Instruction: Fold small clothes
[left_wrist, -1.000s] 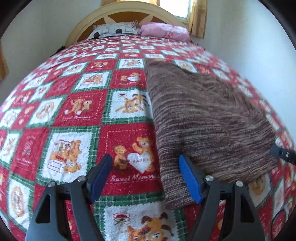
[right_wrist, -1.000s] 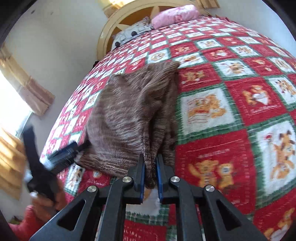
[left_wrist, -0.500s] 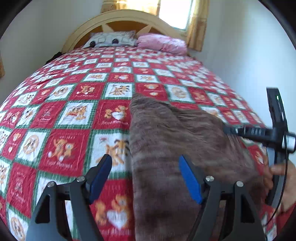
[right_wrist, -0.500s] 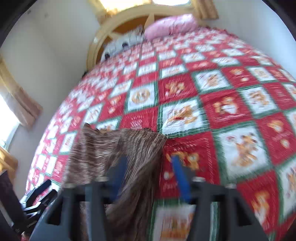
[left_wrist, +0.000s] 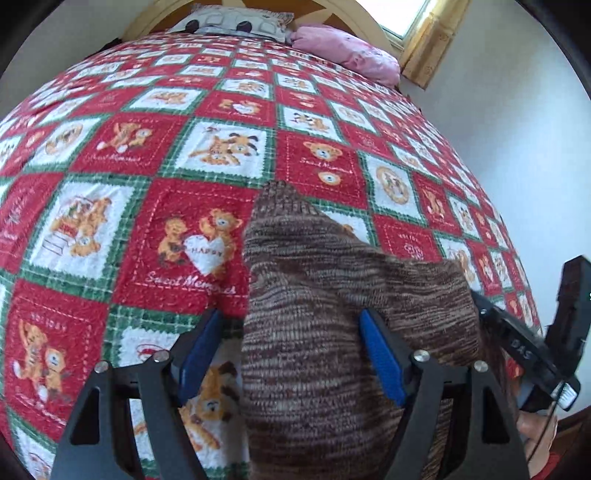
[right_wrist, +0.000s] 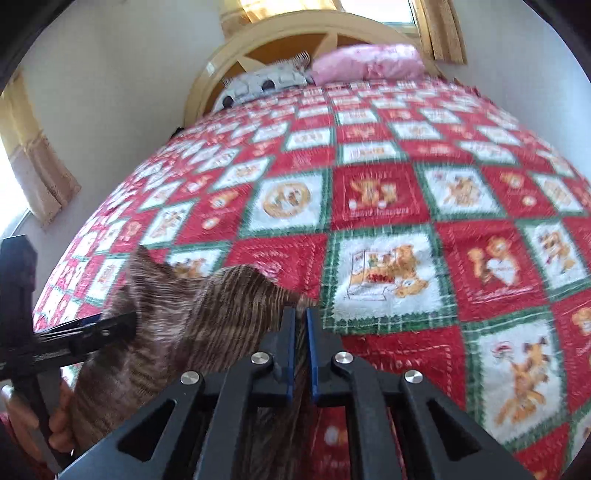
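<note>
The brown knit garment (left_wrist: 332, 317) lies near the foot of a bed, its long axis running from the near edge up toward the headboard, a narrow ribbed end (left_wrist: 280, 201) pointing that way. Its yarn is a mottled mix of dark brown, tan and cream, worked in fine ribs, and the cloth bunches in soft folds rather than lying flat. The right gripper (right_wrist: 300, 317) has its blue-padded jaws pressed together on a fold of the garment's right edge, with the knit visibly caught between the pads (right_wrist: 312, 354). The left gripper (left_wrist: 291, 347) hangs over the garment with its jaws spread wide, the blue pads (left_wrist: 380, 358) standing apart and pinching nothing; one finger sits over the cloth, the other beside it over the bedcover. In the left wrist view the right gripper's black body carries white lettering that appears to read "DAS", and a hand (left_wrist: 535, 432) holds it at the lower right. The quilted bedcover (left_wrist: 147, 155) beneath is a patchwork of red and white squares framed in green plaid, printed with teddy bears; one red square reads "HAPPY" on a white heart and "Sweet Memories" in script. At the far end a pink pillow (right_wrist: 369, 61) and a grey patterned pillow (right_wrist: 266, 83) rest against an arched, cream-coloured wooden headboard (right_wrist: 295, 33), with yellowish curtains (right_wrist: 40, 166) at the windows.
</note>
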